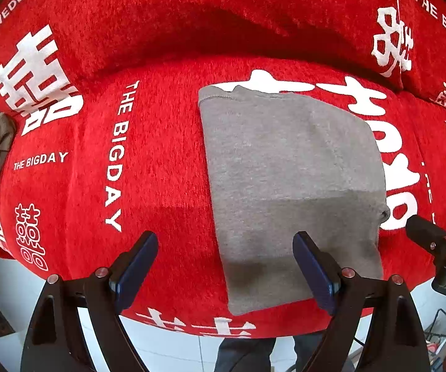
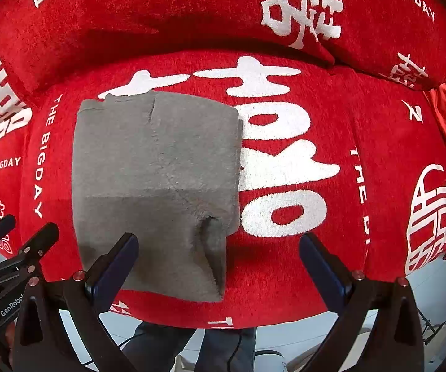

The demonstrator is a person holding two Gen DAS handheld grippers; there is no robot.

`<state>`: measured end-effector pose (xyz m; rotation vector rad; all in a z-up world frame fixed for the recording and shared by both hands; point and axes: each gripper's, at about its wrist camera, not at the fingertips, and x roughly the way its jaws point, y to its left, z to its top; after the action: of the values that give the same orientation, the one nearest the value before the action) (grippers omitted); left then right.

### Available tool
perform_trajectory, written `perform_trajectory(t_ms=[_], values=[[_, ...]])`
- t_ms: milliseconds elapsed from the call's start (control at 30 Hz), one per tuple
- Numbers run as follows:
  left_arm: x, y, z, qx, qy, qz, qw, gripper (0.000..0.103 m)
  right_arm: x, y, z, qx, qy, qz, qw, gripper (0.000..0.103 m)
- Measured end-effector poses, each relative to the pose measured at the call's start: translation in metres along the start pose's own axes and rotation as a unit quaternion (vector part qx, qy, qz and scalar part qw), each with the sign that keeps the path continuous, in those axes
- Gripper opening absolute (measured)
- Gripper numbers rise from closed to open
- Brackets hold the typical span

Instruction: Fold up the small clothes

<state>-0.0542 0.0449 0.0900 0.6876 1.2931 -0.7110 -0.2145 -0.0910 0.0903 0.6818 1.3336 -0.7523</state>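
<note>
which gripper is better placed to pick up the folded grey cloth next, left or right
Probably the right gripper. Its open jaws straddle the near right edge of the grey cloth, where a raised fold offers a hold. The left gripper, also open, spans the cloth's flat left edge over the red cover.

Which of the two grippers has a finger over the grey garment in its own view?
Both do, on opposite sides: the left gripper has its right finger over the folded grey garment, the right gripper its left finger. Both stand open, holding nothing.
</note>
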Motion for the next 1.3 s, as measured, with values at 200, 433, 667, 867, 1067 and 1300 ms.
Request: perform_trajectory(t_ms=[200,433,667,867,1067,1300], values=[[0.000,0.001,0.001,-0.002,0.001,-0.004,1.0000,0.089,0.001,0.000,0.000,0.000,0.001,0.000,1.000,0.103],[0.002,0.003,0.001,-0.008,0.002,-0.002,1.0000,0.089,0.002,0.003,-0.001,0.000,0.004,0.000,1.000,0.103],[0.004,0.007,0.002,-0.010,0.002,-0.003,0.9999,0.089,0.003,0.005,0.001,0.001,0.004,-0.001,1.000,0.103],[0.008,0.009,0.004,-0.015,0.010,-0.009,0.9998,0.089,0.004,0.006,0.003,0.004,0.004,-0.002,1.000,0.103],[0.012,0.010,0.005,-0.016,0.013,-0.010,0.9997,0.089,0.008,0.010,0.005,0.001,0.010,-0.002,1.000,0.103],[0.015,0.014,0.008,-0.018,0.014,-0.006,0.9997,0.089,0.011,0.013,0.008,0.000,0.013,-0.003,1.000,0.103]])
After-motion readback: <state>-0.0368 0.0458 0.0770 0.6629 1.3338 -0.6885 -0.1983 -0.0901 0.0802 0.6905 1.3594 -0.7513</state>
